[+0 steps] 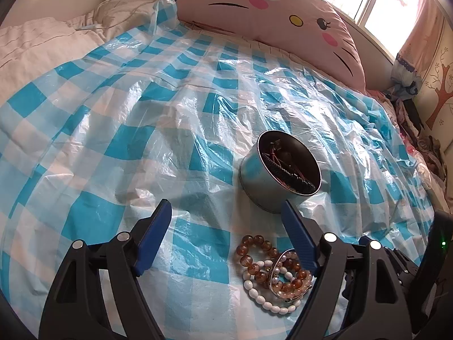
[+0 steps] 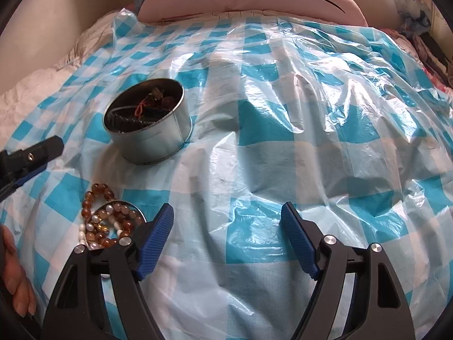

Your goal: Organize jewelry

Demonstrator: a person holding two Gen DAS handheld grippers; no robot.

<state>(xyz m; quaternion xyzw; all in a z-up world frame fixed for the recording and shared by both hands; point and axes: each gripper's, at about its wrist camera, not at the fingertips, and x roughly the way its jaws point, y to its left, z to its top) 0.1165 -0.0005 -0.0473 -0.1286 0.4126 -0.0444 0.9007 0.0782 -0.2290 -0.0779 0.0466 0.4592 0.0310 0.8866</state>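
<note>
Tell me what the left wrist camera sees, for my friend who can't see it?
The open left hand-held gripper hovers over a pile of beaded bracelets on a blue-and-white checked plastic sheet. Just beyond sits a round metal tin holding dark jewelry, with a pink cat-face pillow behind.

A plastic sheet (image 2: 283, 147) covers the bed, with a cushion (image 1: 283, 11) at its far end. On the sheet stands a tin (image 2: 147, 124) with jewelry inside. Nearer than the tin lies a heap of bracelets (image 1: 271, 272), apart from it. Both lie left of the right tool (image 2: 226, 221).
</note>
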